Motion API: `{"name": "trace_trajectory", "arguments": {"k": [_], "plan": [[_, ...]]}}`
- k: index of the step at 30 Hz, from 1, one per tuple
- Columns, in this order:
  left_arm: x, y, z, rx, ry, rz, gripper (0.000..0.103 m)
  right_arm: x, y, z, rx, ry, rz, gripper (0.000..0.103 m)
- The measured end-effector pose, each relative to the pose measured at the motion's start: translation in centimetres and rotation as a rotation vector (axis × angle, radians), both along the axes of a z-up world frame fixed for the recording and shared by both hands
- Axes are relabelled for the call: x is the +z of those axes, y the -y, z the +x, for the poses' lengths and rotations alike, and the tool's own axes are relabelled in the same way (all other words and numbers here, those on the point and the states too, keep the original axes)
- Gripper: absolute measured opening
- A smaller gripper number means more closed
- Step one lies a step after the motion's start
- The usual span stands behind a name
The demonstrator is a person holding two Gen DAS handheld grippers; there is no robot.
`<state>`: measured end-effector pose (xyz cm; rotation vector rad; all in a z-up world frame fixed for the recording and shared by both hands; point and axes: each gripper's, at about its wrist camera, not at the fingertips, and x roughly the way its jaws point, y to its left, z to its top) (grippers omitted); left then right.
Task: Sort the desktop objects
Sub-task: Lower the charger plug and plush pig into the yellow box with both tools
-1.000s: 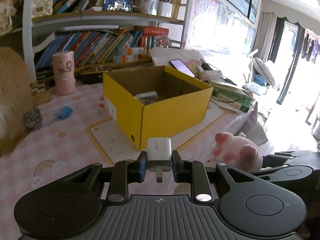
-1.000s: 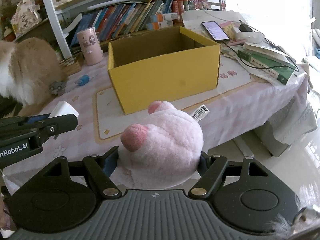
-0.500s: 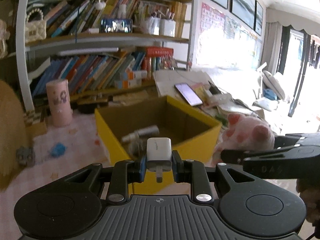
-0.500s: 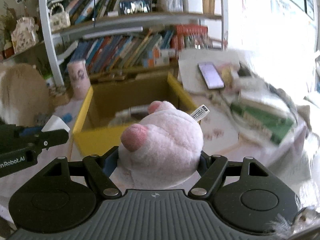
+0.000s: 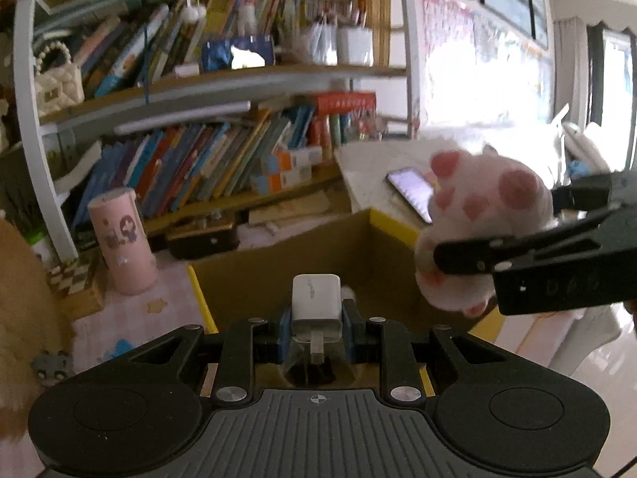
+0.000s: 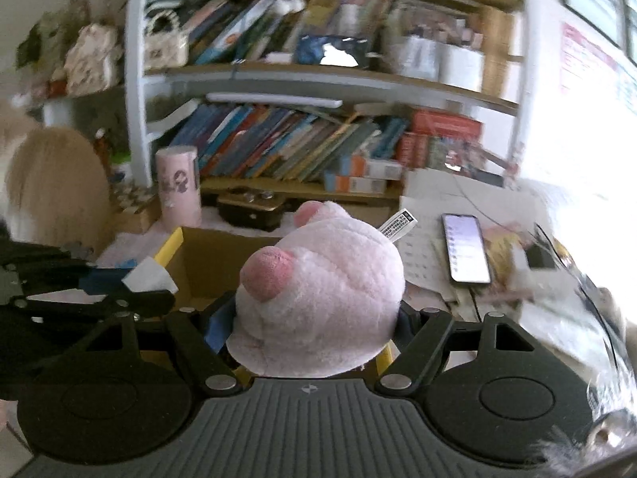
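My left gripper (image 5: 316,332) is shut on a white charger plug (image 5: 317,302), prong towards the camera, and hangs over the open yellow cardboard box (image 5: 392,221). My right gripper (image 6: 308,324) is shut on a pink plush paw (image 6: 322,290) with a white tag, above the same box (image 6: 172,243). In the left wrist view the plush paw (image 5: 483,215) and the right gripper (image 5: 450,257) sit to the right, over the box's right side. In the right wrist view the left gripper (image 6: 161,292) with the white plug (image 6: 149,277) shows at the left.
A pink cylinder tin (image 5: 121,241) stands left of the box, before shelves packed with books (image 5: 207,159). A lit phone (image 6: 466,247) lies on papers at the right. A tan furry animal (image 6: 55,187) sits at the left. A small grey toy (image 5: 51,366) lies on the pink cloth.
Both grippers have moved forward from before the box's front to above its opening, each keeping its object. The plush paw now sits higher and closer to the left gripper.
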<state>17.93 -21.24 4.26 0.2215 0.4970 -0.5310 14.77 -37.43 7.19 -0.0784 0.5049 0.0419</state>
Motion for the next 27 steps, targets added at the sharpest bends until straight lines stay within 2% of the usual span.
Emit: {"name": "trace_trajectory", "arguments": {"k": [5,13,24,27], "plan": [[-1.8,1.2,1.7,0.008,-0.056,0.063,0.024,-1.4,0.1,3.4,0.117,-0.079,-0.082,0.074],[-3.3,2.5,3.3,0.0,-0.124,0.112,0.024,-4.2,-0.3,7.7,0.304,-0.237,-0.193,0.074],[-4.1,2.8,5.1,0.016,-0.214,0.121,0.024,-7.4,-0.3,11.9,0.396,-0.447,-0.194,0.074],[-4.2,2.9,5.4,0.014,-0.226,0.125,0.024,-7.6,-0.8,12.3,0.413,-0.458,-0.23,0.076]]}}
